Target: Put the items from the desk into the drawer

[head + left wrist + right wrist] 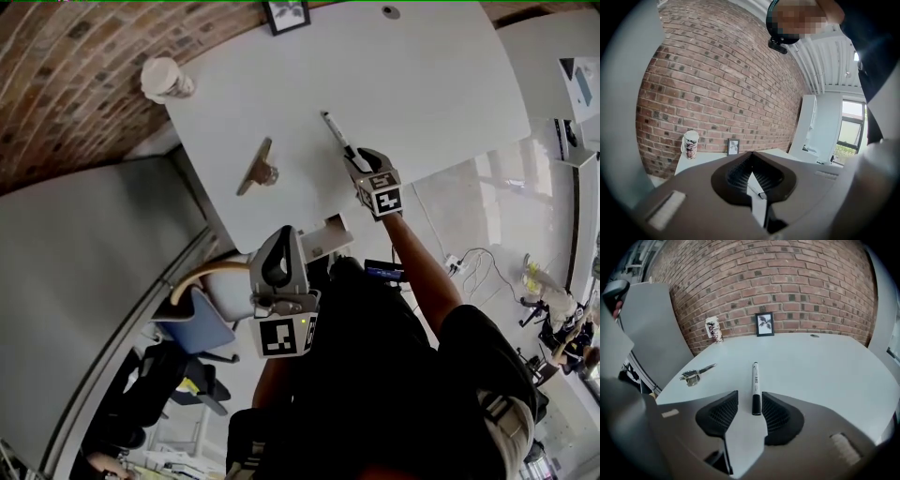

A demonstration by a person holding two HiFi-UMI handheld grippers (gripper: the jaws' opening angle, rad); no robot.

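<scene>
Two jaws half open, I'm lining up on the marker, first pick for the drawer.
My right gripper (748,399) is straddling the near end of the marker (755,380), which is lying on the desk (825,362), not clamped yet. Next I'm needing to close, lift and carry it to the drawer (330,236). My left gripper (751,157) is hanging with jaws together, empty.

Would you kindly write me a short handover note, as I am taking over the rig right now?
Left gripper: shut, empty, held low near the drawer.
Right gripper: open, jaws either side of the marker's dark end, not gripping yet.
Things: marker, metal clip, cup and picture frame are all on the desk.
Done: the drawer looks pulled open; nothing seen inside it.
Left: grip the marker, carry it to the drawer, then the rest.
</scene>
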